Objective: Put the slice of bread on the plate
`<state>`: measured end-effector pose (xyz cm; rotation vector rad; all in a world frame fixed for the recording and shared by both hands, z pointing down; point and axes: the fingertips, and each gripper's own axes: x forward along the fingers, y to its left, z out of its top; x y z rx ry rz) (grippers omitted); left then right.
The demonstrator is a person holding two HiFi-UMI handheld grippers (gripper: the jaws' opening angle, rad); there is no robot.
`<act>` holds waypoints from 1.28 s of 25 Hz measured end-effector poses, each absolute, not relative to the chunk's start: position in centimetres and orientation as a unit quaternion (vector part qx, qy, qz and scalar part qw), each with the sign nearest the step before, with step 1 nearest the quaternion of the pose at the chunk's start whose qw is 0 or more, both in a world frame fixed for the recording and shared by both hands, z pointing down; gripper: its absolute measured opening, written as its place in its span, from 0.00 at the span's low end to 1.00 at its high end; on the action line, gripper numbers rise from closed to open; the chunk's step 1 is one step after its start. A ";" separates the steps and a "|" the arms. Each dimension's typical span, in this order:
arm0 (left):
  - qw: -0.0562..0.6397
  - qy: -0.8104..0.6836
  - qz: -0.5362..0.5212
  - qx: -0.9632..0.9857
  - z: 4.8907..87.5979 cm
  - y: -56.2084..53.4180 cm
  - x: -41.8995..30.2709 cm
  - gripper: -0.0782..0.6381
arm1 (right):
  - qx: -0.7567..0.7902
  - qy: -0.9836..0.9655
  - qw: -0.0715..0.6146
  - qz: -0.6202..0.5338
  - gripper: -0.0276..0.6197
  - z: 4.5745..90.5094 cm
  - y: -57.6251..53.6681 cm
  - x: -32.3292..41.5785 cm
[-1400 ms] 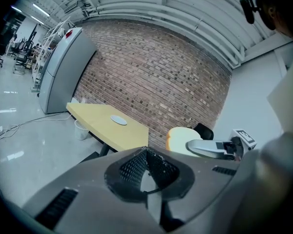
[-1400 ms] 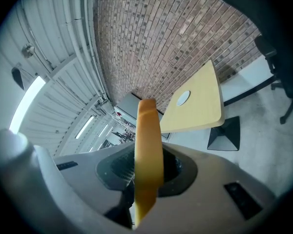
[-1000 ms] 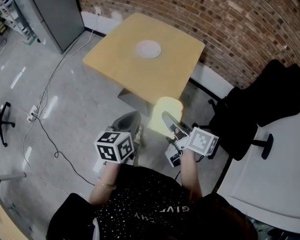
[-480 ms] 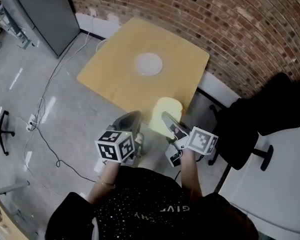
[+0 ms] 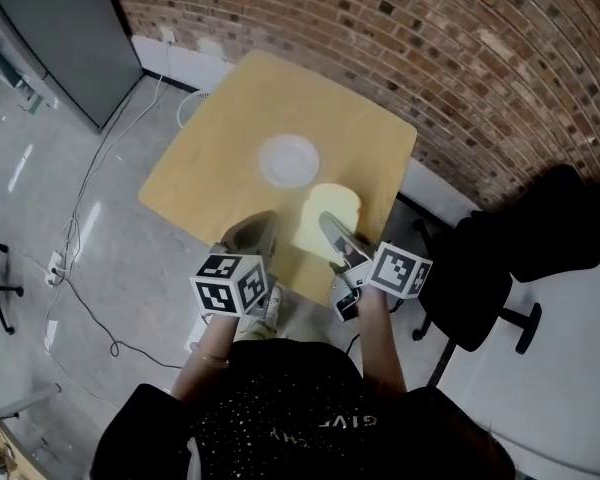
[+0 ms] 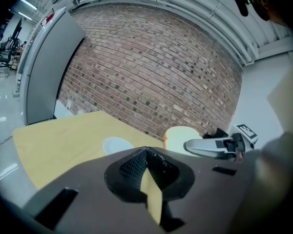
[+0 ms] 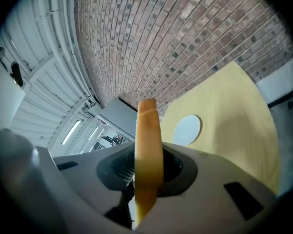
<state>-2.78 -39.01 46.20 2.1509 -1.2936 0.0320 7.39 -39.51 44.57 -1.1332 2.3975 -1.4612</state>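
Note:
A pale slice of bread (image 5: 327, 218) stands on edge in my right gripper (image 5: 328, 226), which is shut on it. In the right gripper view the bread (image 7: 147, 140) shows edge-on between the pads of that gripper (image 7: 147, 172). The white plate (image 5: 288, 160) lies in the middle of the wooden table (image 5: 215, 168), just beyond and left of the bread; it also shows as a plate (image 7: 187, 129) past the slice. My left gripper (image 5: 255, 226) hangs over the table's near edge, shut and holding nothing. Its view shows the plate (image 6: 115, 144) and the bread (image 6: 180, 136) ahead.
A brick wall (image 5: 460, 58) runs behind the table. A black office chair (image 5: 520, 248) and a white tabletop (image 5: 580, 348) stand at the right. A grey cabinet (image 5: 50, 38) and floor cables (image 5: 80, 228) are at the left.
Both grippers and the person have come forward to the table. The bread, earlier over the floor, is now over the table's near edge, close to the plate.

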 end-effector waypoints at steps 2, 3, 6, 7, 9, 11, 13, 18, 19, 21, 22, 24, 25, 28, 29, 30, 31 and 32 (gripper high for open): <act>0.301 -0.496 0.015 0.814 46.6 -41.2 -3.2 0.12 | -0.369 0.797 0.052 -0.474 0.19 44.8 -41.9 7.0; 0.299 -0.499 0.018 0.813 46.8 -42.2 -3.3 0.12 | -0.366 0.799 0.048 -0.475 0.19 45.0 -43.0 6.9; 0.294 -0.509 0.028 0.809 47.9 -44.6 -3.7 0.12 | -0.361 0.794 0.032 -0.487 0.19 46.6 -45.6 6.7; 0.289 -0.514 0.031 0.807 48.2 -45.4 -3.9 0.12 | -0.359 0.792 0.025 -0.492 0.19 47.2 -46.5 6.6; 0.278 -0.527 0.038 0.803 48.9 -47.1 -4.3 0.12 | -0.354 0.788 0.009 -0.504 0.19 48.5 -48.3 6.5; 0.267 -0.539 0.043 0.798 49.7 -48.5 -4.8 0.12 | -0.349 0.782 -0.009 -0.516 0.19 50.0 -49.9 6.3; 0.262 -0.553 0.042 0.790 50.4 -49.6 -5.6 0.12 | -0.342 0.777 -0.028 -0.528 0.19 51.4 -51.6 5.8; 0.262 -0.563 0.019 0.784 51.3 -51.7 -6.1 0.12 | -0.310 0.763 -0.053 -0.565 0.19 54.4 -55.2 3.3; 0.261 -0.565 0.018 0.782 51.6 -52.1 -6.2 0.12 | -0.304 0.760 -0.055 -0.572 0.19 54.9 -55.7 2.6; 0.261 -0.575 0.021 0.775 52.1 -52.9 -6.6 0.12 | -0.289 0.758 -0.064 -0.581 0.19 55.6 -56.7 1.1; 0.263 -0.581 0.024 0.770 52.3 -53.3 -6.9 0.12 | -0.283 0.758 -0.071 -0.583 0.19 55.9 -57.1 0.4; 0.266 -0.588 0.028 0.763 52.5 -53.6 -7.3 0.12 | -0.279 0.757 -0.088 -0.584 0.19 56.6 -58.0 -0.7; 0.267 -0.590 0.030 0.762 52.6 -53.6 -7.4 0.12 | -0.280 0.756 -0.100 -0.583 0.19 57.0 -58.3 -1.0; 0.267 -0.591 0.036 0.760 53.0 -53.6 -7.7 0.12 | -0.290 0.753 -0.140 -0.574 0.19 58.3 -58.9 -1.3; 0.268 -0.591 0.038 0.759 53.1 -53.6 -7.8 0.12 | -0.290 0.752 -0.149 -0.573 0.19 58.7 -59.0 -1.4; 0.271 -0.591 0.039 0.759 53.2 -53.6 -7.9 0.12 | -0.288 0.751 -0.157 -0.572 0.19 59.0 -59.0 -1.5; 0.272 -0.591 0.040 0.758 53.4 -53.6 -7.9 0.12 | -0.289 0.751 -0.167 -0.571 0.19 59.3 -59.0 -1.5; 0.273 -0.590 0.042 0.758 53.4 -53.6 -8.0 0.12 | -0.291 0.751 -0.179 -0.564 0.19 59.5 -59.1 -1.5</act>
